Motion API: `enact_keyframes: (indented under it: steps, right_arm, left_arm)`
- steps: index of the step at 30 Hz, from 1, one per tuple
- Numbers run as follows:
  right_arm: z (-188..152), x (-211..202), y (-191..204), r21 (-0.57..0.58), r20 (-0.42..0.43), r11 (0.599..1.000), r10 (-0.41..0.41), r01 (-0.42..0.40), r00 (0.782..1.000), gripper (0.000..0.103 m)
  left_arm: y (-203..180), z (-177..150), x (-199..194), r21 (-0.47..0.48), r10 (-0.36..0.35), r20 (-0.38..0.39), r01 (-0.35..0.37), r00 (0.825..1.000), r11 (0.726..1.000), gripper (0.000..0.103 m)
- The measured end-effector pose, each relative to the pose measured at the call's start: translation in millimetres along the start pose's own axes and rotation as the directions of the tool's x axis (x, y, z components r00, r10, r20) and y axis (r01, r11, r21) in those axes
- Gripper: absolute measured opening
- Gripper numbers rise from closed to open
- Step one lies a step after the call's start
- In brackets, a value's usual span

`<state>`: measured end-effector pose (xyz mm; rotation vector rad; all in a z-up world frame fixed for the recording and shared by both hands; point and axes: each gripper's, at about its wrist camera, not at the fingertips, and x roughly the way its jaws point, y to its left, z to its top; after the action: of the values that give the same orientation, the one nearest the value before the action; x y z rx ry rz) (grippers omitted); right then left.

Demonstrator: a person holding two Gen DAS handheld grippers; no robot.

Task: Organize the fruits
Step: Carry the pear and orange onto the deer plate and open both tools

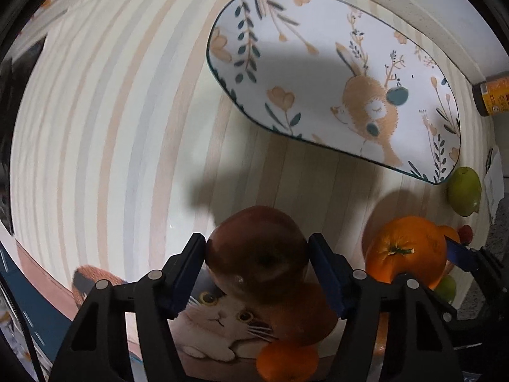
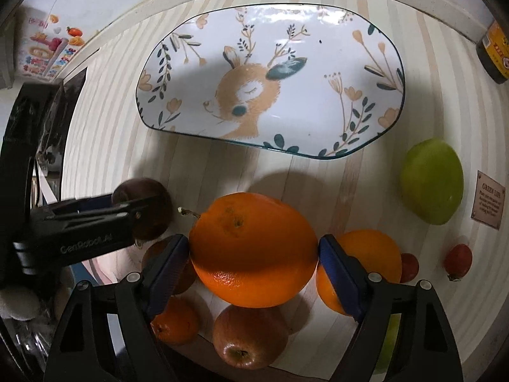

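Setting: home kitchen or dining corner. Evidence: striped pastel tablecloth [image 2: 105, 146] over a table set against a speckled stone-like ledge [image 2: 133, 16]. Decorated oval ceramic plate [image 2: 375, 16] with deer-and-flower print. Loose fruit lies on the cloth: green fruit [image 2: 432, 180], orange [image 2: 370, 251], apple [image 2: 249, 337]. Dark condiment bottle [image 2: 493, 54] with orange label on the ledge. Colourful food-themed printed sheet [image 2: 47, 47] at left. Cat-print mat [image 1: 219, 318] at the table's near edge.

The plate [image 2: 270, 76] is set on the bench [image 2: 105, 146] behind the fruit. A pear [image 2: 431, 181] is placed right of it, with loose fruit gathered nearer.
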<state>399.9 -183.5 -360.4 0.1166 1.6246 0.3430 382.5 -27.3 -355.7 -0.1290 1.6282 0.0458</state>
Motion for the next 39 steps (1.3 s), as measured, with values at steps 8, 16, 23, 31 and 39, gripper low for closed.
enact_keyframes:
  steps: [8, 16, 23, 31, 39]
  right_arm:
    - [-0.7, 10.0, 10.2, 0.012, -0.011, 1.000, -0.026, 0.027, 1.000, 0.090]
    - [-5.7, 24.0, 32.6, 0.034, -0.025, 0.998, -0.051, 0.052, 0.998, 0.088]
    - [-19.7, 13.7, 33.8, 0.078, 0.041, 0.996, -0.051, 0.048, 0.998, 0.088]
    - [4.2, -44.5, 32.1, 0.134, 0.194, 0.991, 0.000, -0.026, 0.981, 0.087]
    - [79.2, -50.5, -0.1, 0.131, 0.217, 0.988, -0.113, 0.085, 0.970, 0.087]
  left_arm:
    - [23.3, -13.6, 0.4, 0.061, 0.050, 0.023, -0.051, 0.998, 0.997, 0.065]
    - [35.2, -16.9, -3.6, 0.089, 0.054, 0.060, -0.059, 0.997, 0.994, 0.064]
    - [15.4, -12.2, -38.2, 0.092, 0.002, 0.105, -0.012, 0.994, 0.996, 0.064]
    - [-8.8, 40.0, -108.3, 0.149, -0.111, 0.205, 0.081, 0.972, 0.986, 0.064]
    - [-24.5, 129.0, -60.9, 0.103, -0.163, 0.088, 0.154, 0.983, 0.983, 0.064]
